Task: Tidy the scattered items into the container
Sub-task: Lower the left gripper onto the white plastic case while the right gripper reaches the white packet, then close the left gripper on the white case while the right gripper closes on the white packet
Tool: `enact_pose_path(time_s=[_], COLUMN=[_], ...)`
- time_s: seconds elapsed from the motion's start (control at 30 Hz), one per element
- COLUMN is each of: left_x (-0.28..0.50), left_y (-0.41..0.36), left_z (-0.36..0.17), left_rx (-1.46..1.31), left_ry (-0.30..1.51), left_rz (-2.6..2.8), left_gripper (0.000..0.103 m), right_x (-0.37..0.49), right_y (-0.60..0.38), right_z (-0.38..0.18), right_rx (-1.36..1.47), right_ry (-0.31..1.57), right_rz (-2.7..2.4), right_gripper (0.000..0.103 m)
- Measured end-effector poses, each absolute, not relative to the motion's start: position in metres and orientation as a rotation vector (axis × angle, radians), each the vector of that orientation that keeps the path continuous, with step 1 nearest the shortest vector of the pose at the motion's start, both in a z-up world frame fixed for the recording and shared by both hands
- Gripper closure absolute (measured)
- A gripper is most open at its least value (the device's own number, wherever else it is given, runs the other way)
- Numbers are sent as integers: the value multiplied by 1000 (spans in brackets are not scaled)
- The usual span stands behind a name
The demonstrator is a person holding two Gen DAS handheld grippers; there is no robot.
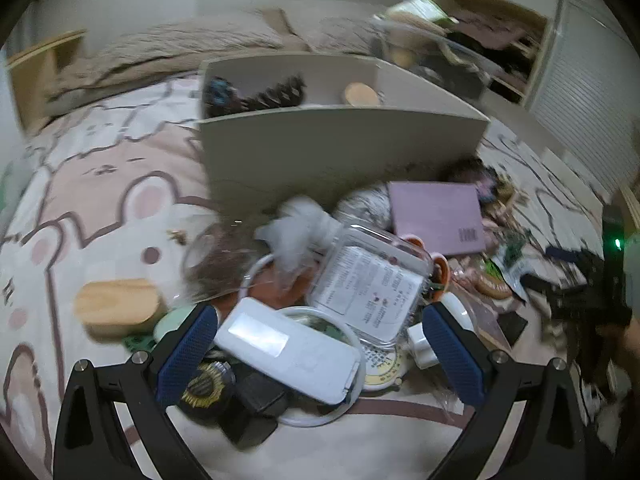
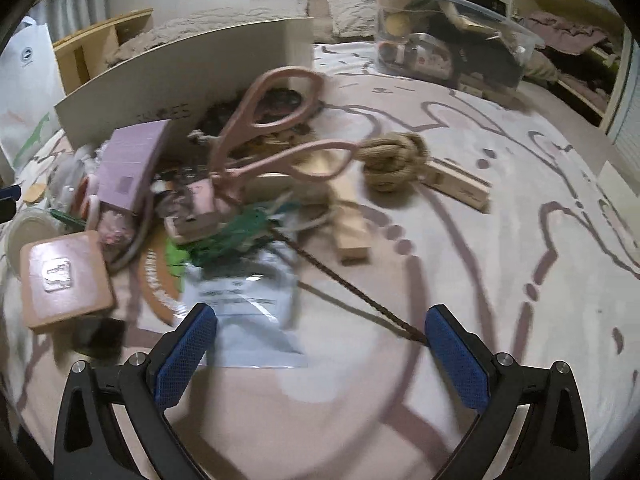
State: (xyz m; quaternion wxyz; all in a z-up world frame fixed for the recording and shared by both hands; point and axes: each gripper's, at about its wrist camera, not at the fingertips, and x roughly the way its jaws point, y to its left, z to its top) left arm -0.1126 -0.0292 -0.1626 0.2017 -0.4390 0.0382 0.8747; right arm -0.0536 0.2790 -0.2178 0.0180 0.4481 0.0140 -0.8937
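pile tackled, box waiting

the scattered items (image 1: 320, 300) are heaped just before the open beige container (image 1: 340, 140). the white case (image 1: 288, 352) is straddled by the left tool (image 1: 320, 356), spread wide and empty; the right tool (image 2: 320, 354) is likewise agape. neighbours could be dragged by a careless grab. all is laid on a bear-print bedspread (image 2: 480, 240), bedroom shelves behind.
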Motion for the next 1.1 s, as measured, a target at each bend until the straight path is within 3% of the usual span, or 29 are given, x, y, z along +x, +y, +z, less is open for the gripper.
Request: enact_pose_path(time_s=[0.53, 0.87, 0.93, 1.1], left_x=[-131, -118, -116, -108], left_y=[-23, -22, -23, -32], left_z=[-193, -199, -203, -197], left_rx=[-1347, -1349, -1367, -1329], left_ry=[373, 351, 372, 286], left_rz=[2202, 2241, 2284, 2357], left_gripper=[0, 0, 8, 13], right_x=[-36, -39, -38, -32], right_y=[306, 307, 304, 293], right_z=[-224, -226, -223, -219], right_rx=[1298, 1297, 1314, 1338], right_ry=[14, -6, 20, 41], right_rz=[-2857, -2835, -2827, -2791], right_gripper=[0, 0, 0, 0])
